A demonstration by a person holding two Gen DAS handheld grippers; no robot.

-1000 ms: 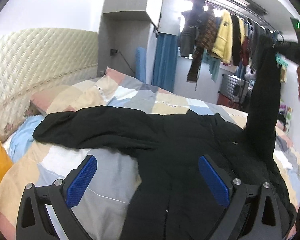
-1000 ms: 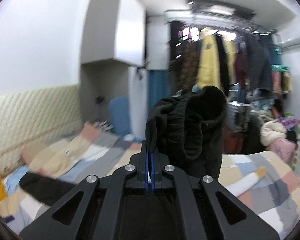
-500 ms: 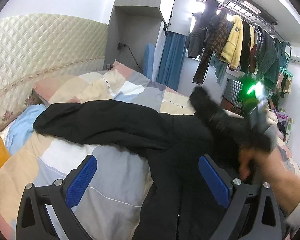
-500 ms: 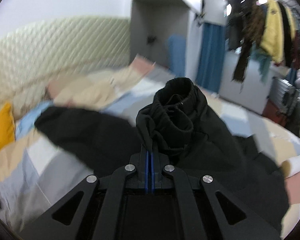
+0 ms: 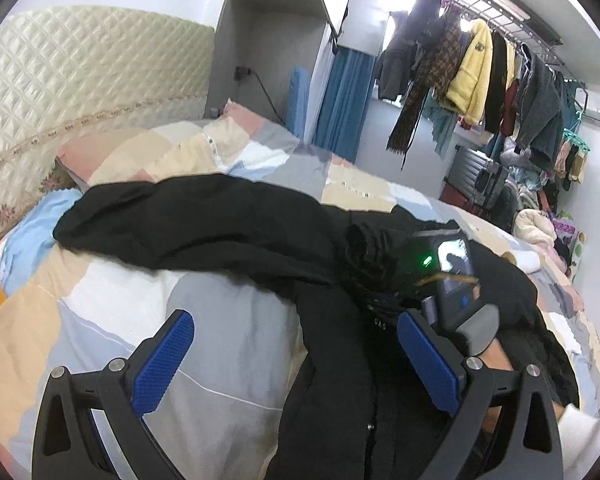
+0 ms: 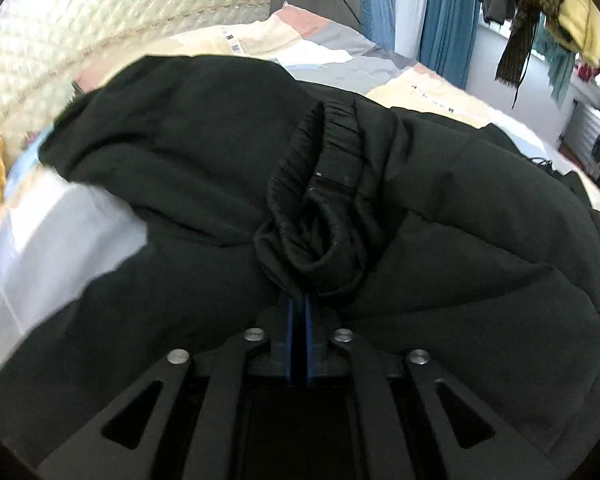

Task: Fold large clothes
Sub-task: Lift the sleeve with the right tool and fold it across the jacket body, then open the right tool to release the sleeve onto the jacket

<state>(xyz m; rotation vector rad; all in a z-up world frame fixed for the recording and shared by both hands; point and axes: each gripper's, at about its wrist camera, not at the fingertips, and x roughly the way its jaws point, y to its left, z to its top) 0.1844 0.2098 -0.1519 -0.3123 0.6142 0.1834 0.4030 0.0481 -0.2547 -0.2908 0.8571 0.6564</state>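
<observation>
1. Bed (image 5: 112, 300) spread with a patchwork quilt in grey, cream, pink and pale blue; quilted cream headboard (image 5: 80, 92) along the far left.
2. Rail of hanging clothes (image 5: 480, 68) at the far right, blue curtain (image 5: 344, 100) beside a grey niche in the far wall.
3. Black padded jacket (image 5: 220, 220) lying across the quilt, one sleeve stretched to the left, its body running toward the near edge.
4. Left gripper (image 5: 296, 364) spread wide, holding nothing, poised above quilt and jacket.
5. Right gripper (image 6: 299, 312) down on the jacket's middle, blue pads a narrow slit apart and just now opening, the ribbed sleeve cuff (image 6: 320, 208) bunched at their tips; cannot tell whether still pinched.
</observation>
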